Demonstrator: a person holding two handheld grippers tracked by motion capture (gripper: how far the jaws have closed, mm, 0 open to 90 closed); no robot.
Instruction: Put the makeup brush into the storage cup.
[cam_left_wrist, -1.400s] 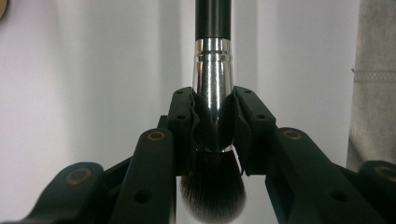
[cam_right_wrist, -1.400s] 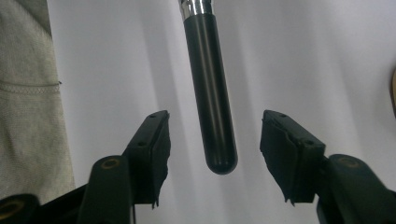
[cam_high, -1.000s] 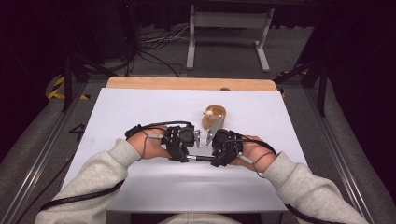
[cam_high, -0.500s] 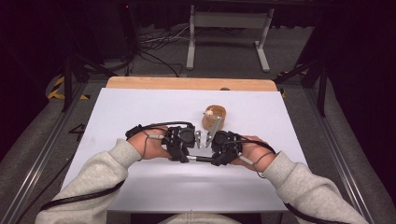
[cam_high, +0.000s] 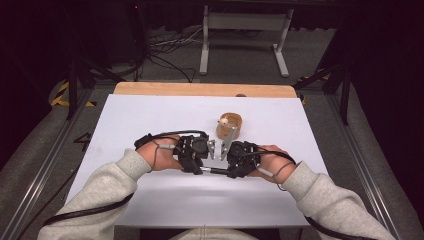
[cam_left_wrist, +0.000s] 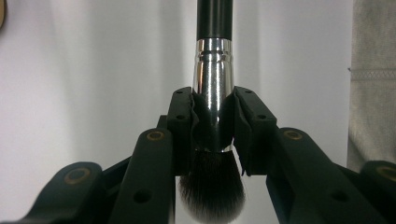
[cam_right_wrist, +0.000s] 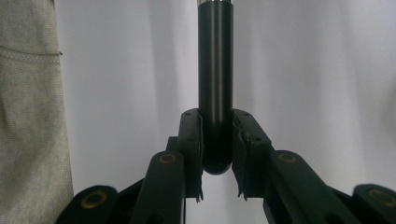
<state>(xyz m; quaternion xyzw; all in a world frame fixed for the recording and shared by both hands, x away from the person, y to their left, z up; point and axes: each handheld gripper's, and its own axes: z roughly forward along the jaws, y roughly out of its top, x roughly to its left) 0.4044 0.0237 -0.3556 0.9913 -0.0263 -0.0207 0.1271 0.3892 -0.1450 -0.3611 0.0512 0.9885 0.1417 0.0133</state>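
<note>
Brush (cam_left_wrist: 213, 107) hangs level between both hands above the white tabletop (cam_high: 150, 120): the left claw (cam_left_wrist: 213, 123) is clamped on its silver ferrule just above the bristles, the right claw (cam_right_wrist: 215, 140) on the black handle's end. Just beyond them sits a small wooden bowl (cam_high: 229, 124).

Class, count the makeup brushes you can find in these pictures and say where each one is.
1. The black-handled makeup brush with a silver ferrule is held level between the left gripper and the right gripper, above the white table. No others visible.
</note>
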